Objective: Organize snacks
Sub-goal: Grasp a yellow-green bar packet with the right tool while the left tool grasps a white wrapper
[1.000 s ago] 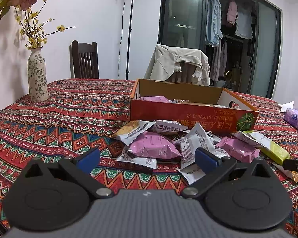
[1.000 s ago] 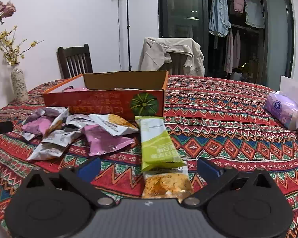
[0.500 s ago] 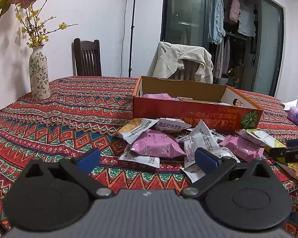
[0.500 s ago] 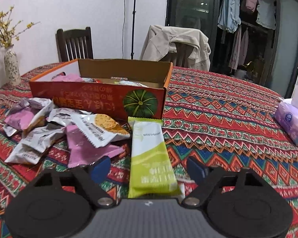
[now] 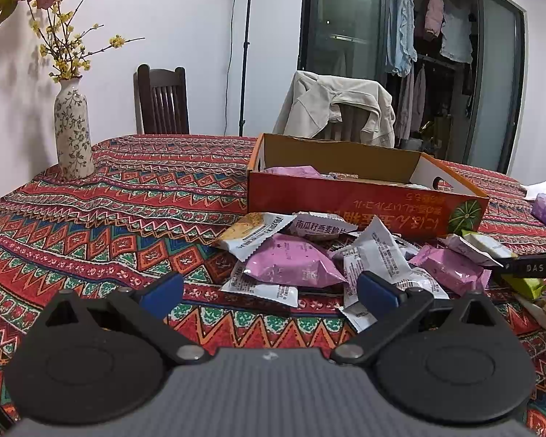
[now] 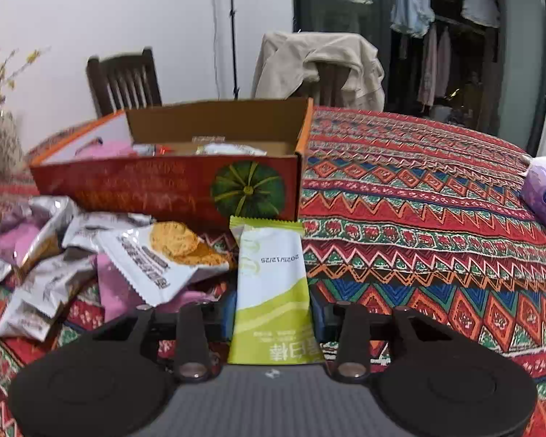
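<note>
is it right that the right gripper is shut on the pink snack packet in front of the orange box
Not quite. The right gripper is shut on the green snack packet, not a pink one, as the right wrist view shows. It is indeed in front of the orange box.

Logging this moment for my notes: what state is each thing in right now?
Right gripper: shut on green snack bar.
Green snack bar: gripped.
Left gripper: open, empty.
Orange box: open, some snacks inside.
Loose snack packets: sealed, piled on tablecloth.
Vase: upright.
</note>
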Motion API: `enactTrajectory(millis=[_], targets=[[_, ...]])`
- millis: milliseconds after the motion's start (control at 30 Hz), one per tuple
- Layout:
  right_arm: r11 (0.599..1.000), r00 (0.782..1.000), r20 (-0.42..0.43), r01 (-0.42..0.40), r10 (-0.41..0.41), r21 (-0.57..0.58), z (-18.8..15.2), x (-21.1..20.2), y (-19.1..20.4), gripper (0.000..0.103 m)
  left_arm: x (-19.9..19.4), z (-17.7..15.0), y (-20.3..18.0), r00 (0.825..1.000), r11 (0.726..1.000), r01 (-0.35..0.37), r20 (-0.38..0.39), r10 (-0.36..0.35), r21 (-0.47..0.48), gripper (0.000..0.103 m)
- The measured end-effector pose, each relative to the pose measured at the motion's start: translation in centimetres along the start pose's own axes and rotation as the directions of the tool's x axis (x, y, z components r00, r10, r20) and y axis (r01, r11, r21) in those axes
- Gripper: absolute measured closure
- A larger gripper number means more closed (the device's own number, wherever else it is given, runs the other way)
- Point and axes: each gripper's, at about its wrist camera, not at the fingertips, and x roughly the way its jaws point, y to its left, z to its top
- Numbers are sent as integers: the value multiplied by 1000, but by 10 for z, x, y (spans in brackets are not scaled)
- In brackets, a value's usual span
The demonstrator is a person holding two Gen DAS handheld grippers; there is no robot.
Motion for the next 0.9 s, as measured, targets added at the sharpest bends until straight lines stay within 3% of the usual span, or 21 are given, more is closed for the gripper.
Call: enactTrajectory(millis=[233, 467, 700, 900], targets=[[996, 985, 174, -7, -7, 84, 0, -25, -14, 66, 12, 13, 1, 1000, 1000, -18, 0, 18, 3, 0], [995, 984, 178, -1, -16, 100, -2, -25, -17, 65, 37, 33, -3, 998, 998, -52, -20, 53, 43, 0], [993, 984, 176, 10, -30, 114, -4, -25, -19, 65, 74, 48, 3, 986, 990, -124, -102, 131, 69, 0], [993, 984, 172, 17, -38, 119, -5, -25, -19, 65, 109, 51, 10, 973, 989, -131, -182, 142, 73, 0]])
